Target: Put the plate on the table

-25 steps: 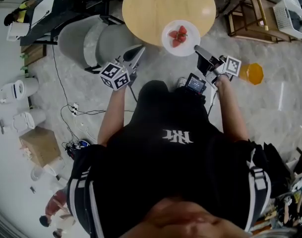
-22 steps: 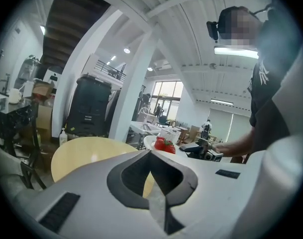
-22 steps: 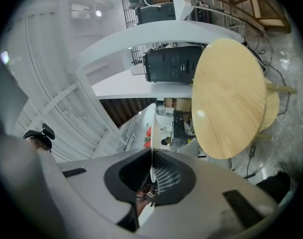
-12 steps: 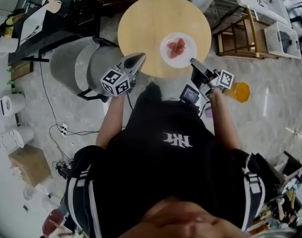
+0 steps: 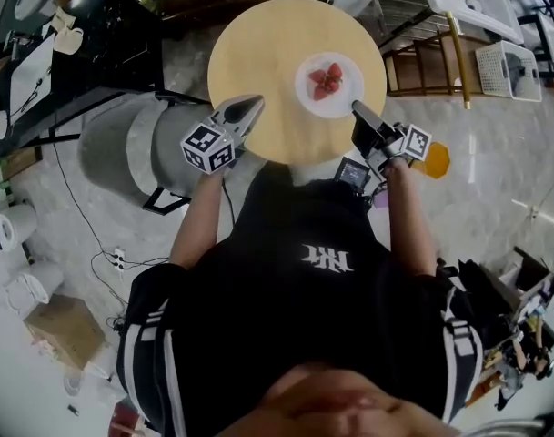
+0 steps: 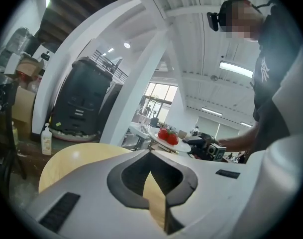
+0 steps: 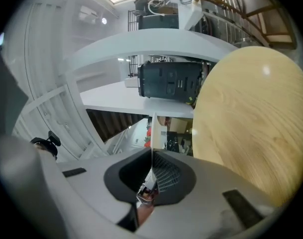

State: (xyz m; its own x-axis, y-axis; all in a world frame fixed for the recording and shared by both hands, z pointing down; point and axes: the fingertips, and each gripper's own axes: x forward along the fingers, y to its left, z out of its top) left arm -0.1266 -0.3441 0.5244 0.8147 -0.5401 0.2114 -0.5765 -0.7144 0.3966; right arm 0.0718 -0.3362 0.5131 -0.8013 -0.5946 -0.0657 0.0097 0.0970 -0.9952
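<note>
Right hand-held gripper [image 5: 358, 109] clamps the plate [image 5: 311, 96] by its near rim. The plate reaches forward from the jaws over the table [image 5: 258, 53], apparently just above it. Left hand-held gripper [image 5: 249, 107] closed, empty, farther off.

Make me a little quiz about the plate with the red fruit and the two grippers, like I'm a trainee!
1. Pick one: what lies on the white plate over the round wooden table?
A) bananas
B) strawberries
C) cookies

2. True or false: the left gripper is holding the plate's rim.

3. Fill in the word: the gripper shut on the plate's rim is the ____ gripper.

Key
1. B.
2. False. The left gripper's jaws are together with nothing between them, away from the plate.
3. Right. The right gripper pinches the plate's near rim.
</note>
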